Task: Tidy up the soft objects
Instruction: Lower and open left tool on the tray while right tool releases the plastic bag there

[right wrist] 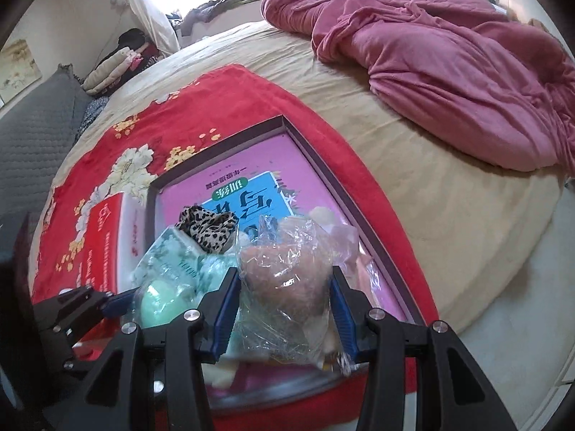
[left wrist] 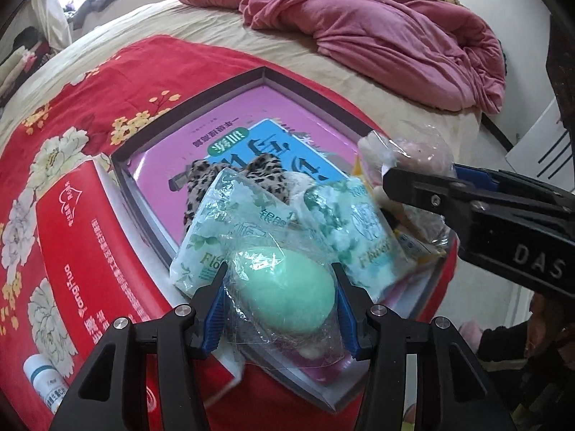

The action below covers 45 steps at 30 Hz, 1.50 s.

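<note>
Gripping a mint-green egg-shaped sponge in clear crinkled plastic (left wrist: 284, 289), the left gripper (left wrist: 282, 287) clamps it squarely between its blue-padded fingers (left wrist: 215, 309), above the near end of a shallow dark-rimmed box with a pink floor (left wrist: 201, 93). At right, the right gripper (right wrist: 285, 294), marked "DAS" on its body, grasps a pinkish-brown fuzzy ball in a clear plastic bag (right wrist: 284, 273) between its own pads. Beneath lie pale green tissue packs printed "Flower" (left wrist: 363, 230) and a leopard-print fabric piece (left wrist: 201, 183). Left of the box sits a red carton with white writing (left wrist: 93, 244).
</note>
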### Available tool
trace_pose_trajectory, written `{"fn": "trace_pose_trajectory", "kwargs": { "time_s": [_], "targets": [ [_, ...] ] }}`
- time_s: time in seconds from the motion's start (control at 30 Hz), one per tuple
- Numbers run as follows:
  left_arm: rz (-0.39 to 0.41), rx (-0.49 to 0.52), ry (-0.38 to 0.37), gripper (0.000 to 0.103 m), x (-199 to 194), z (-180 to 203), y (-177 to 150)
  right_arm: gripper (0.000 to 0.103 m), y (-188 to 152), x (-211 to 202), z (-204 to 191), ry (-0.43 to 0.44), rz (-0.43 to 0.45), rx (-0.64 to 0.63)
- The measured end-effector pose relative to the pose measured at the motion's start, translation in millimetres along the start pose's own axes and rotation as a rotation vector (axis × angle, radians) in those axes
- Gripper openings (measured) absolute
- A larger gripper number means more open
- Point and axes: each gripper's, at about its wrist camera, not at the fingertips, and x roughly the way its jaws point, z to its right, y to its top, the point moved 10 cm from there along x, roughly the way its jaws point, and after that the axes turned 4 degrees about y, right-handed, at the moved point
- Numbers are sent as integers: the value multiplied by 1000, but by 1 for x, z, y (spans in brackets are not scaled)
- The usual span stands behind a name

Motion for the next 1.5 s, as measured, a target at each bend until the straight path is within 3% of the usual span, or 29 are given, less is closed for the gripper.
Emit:
{"fn": "trace_pose_trajectory", "kwargs": {
  "time_s": [0.33, 0.77, 0.93, 1.37, 1.5],
  "targets": [
    [11, -6, 12, 56, 5, -2, 5, 49, 7, 17, -7, -17, 13, -39],
    [33, -9, 20, 61, 2, -2, 4, 51, 3, 16, -23, 44, 32, -59],
    [51, -29, 17, 77, -3, -4, 5, 55, 5, 12, -23, 31, 41, -80],
    [113, -73, 18, 78, -15, -7, 6, 64, 11, -1, -14, 42, 88, -67],
    [117, -90, 21, 78, -20, -12, 8, 72, 13, -5, -10, 43, 99, -54]
  ]
}}
